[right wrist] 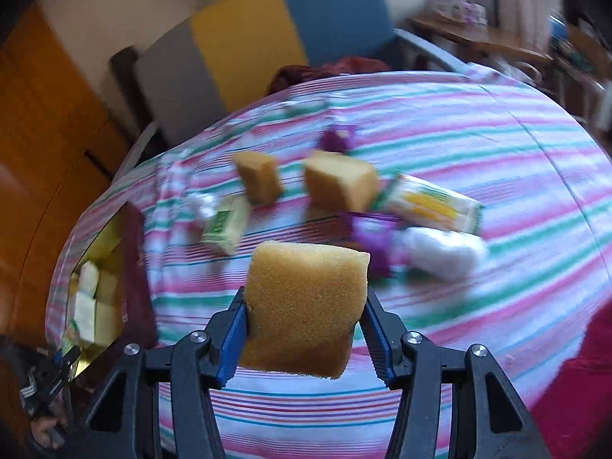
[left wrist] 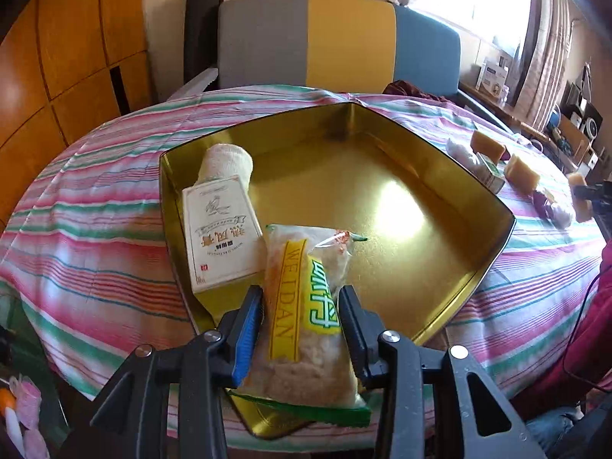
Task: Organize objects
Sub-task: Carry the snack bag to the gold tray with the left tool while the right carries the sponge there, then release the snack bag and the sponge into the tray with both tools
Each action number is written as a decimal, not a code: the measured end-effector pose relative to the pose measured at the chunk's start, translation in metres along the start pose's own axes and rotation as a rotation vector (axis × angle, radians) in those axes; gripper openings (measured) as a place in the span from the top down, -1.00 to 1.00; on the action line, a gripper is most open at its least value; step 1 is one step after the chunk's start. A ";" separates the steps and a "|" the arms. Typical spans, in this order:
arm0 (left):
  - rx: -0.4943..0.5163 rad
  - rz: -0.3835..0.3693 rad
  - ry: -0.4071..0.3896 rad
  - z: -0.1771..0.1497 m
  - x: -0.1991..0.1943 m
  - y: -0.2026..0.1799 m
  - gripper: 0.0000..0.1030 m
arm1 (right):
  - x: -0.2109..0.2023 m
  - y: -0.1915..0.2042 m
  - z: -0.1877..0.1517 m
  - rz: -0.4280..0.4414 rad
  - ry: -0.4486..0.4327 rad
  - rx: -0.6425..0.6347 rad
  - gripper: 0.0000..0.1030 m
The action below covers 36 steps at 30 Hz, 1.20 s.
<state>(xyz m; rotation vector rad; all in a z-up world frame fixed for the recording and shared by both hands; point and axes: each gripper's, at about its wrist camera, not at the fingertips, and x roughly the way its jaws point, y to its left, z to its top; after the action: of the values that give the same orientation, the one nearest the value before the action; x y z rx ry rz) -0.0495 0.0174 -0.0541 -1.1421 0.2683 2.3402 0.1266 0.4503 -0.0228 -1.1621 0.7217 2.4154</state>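
Up close, the left gripper (left wrist: 302, 317) straddles a clear snack packet (left wrist: 306, 306) printed with a yellow band. Its jaws stand slightly apart from the packet's sides, so the pads do not press it; the grip is released. The packet lies over the near rim of a gold tin (left wrist: 382, 199), its far end inside and its near end hanging out toward the gripper. Just left of it in the tin sits a white box (left wrist: 222, 229), and behind the box a rolled white towel (left wrist: 225, 164) rests against the left wall. The rest of the tin's floor is bare and catches the light. The tin stands on a striped cloth (left wrist: 95, 199), with a grey, yellow and blue chair (left wrist: 336, 42) beyond.

The right gripper (right wrist: 306, 313) is clenched on a tan sponge (right wrist: 306, 306), both pads pressed into its sides, held above the cloth (right wrist: 497, 153). Beyond it, blurred, lie two more sponges (right wrist: 260, 176) (right wrist: 340, 179), a green carton (right wrist: 225, 222), a second yellow packet (right wrist: 432, 202), a purple wrapper (right wrist: 371, 237) and a white bundle (right wrist: 443, 248). The tin (right wrist: 99, 237) shows at the far left.
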 end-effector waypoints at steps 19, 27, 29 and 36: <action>-0.118 0.046 -0.091 -0.005 -0.044 0.035 0.18 | 0.084 0.289 -0.048 0.342 0.219 -0.565 -0.09; -0.233 0.019 -0.131 -0.004 -0.049 0.052 0.18 | 0.123 0.331 -0.084 0.300 0.326 -0.684 -0.08; -0.236 0.020 -0.138 -0.003 -0.050 0.051 0.18 | 0.129 0.337 -0.090 0.303 0.349 -0.707 -0.07; -0.239 0.021 -0.118 -0.005 -0.043 0.047 0.18 | 0.138 0.351 -0.117 0.320 0.389 -0.766 -0.07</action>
<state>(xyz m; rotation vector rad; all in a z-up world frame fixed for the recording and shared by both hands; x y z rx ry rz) -0.0494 -0.0399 -0.0256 -1.1072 -0.0427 2.4979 -0.0673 0.1134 -0.0943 -1.9694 0.0378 2.8715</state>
